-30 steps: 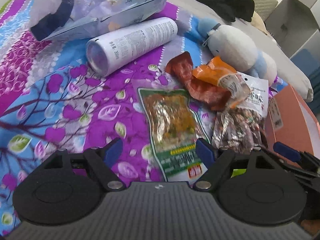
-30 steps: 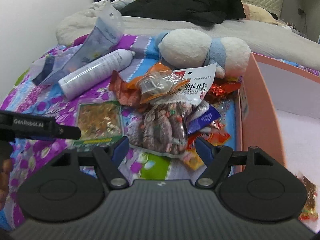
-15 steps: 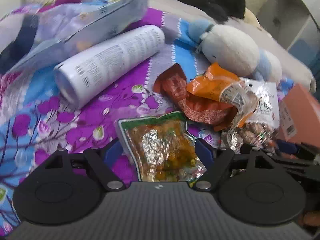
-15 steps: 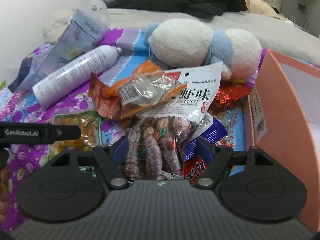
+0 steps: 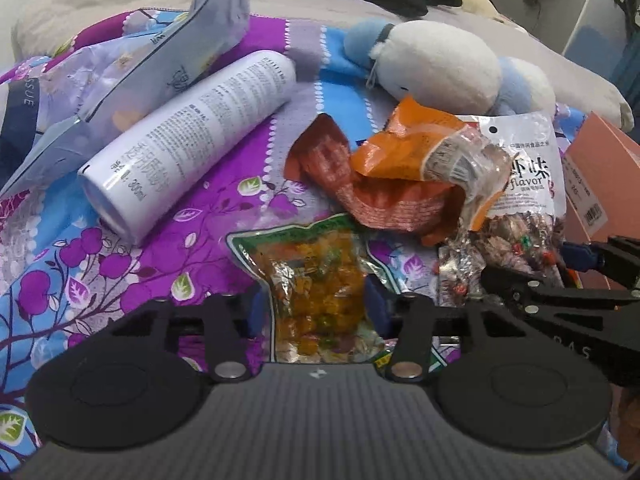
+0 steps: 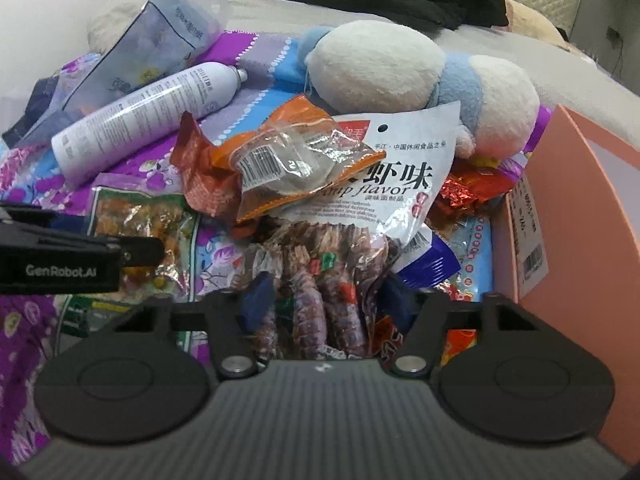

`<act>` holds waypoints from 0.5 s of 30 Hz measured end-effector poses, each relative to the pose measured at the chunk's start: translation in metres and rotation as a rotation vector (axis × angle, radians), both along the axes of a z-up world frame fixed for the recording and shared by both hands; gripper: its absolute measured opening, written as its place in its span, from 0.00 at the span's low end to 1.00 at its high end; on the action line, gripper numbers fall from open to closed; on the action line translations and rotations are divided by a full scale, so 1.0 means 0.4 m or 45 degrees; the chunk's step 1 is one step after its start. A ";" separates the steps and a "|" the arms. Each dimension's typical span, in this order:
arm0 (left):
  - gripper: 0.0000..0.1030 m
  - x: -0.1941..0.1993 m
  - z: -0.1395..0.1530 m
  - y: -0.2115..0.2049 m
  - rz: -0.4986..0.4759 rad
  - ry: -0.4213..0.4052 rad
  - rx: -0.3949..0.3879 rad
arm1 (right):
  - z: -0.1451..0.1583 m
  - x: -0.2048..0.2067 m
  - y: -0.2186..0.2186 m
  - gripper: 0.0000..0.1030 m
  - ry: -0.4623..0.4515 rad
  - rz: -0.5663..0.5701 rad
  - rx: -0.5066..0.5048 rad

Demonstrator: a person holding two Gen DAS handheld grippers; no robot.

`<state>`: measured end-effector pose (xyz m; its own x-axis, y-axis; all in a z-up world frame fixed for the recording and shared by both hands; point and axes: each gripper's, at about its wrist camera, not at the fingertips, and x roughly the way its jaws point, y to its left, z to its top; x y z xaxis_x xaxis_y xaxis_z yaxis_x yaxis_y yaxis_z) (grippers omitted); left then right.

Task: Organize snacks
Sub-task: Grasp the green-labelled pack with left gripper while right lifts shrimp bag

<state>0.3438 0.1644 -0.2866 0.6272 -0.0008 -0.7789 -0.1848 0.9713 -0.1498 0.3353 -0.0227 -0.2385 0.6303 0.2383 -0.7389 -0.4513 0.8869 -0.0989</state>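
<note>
Low in the left wrist view, left gripper [image 5: 316, 312] straddling the green-edged pickle packet [image 5: 316, 280], jaws just closing, blue pads at its sides, bite not confirmed. Squeeze evenly, lift straight, avoid snagging the floral sheet [image 5: 132, 264]. Lower centre in the right wrist view, right gripper [image 6: 326, 300] likewise narrowing around the shrimp-flavour bag [image 6: 320, 280]; grip unclear. Clear the overlapping orange wrapper [image 6: 280, 152] before swinging rightward to the pink box [image 6: 568, 216].

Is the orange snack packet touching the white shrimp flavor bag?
Touching. In the right wrist view the orange snack packet lies directly on the white shrimp flavor bag, covering its left part with no gap between them.
</note>
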 end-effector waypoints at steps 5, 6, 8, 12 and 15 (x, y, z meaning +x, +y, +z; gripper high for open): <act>0.41 -0.008 0.011 0.003 0.004 0.000 -0.041 | 0.021 -0.018 -0.008 0.35 0.010 0.008 0.012; 0.39 -0.013 0.013 0.003 0.008 0.002 -0.051 | 0.025 -0.023 -0.009 0.34 0.009 0.011 0.011; 0.37 -0.025 0.020 0.004 0.022 0.001 -0.072 | 0.034 -0.034 -0.009 0.32 0.006 0.014 0.011; 0.34 -0.059 0.040 -0.001 0.048 0.000 -0.109 | 0.056 -0.061 -0.023 0.31 0.016 0.004 0.024; 0.31 -0.091 0.053 -0.011 0.054 0.001 -0.123 | 0.078 -0.091 -0.052 0.30 0.023 -0.009 0.041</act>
<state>0.3074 0.1599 -0.2652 0.6276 -0.0494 -0.7770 -0.2258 0.9435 -0.2424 0.2988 -0.0435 -0.2074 0.6189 0.2577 -0.7420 -0.4461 0.8928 -0.0619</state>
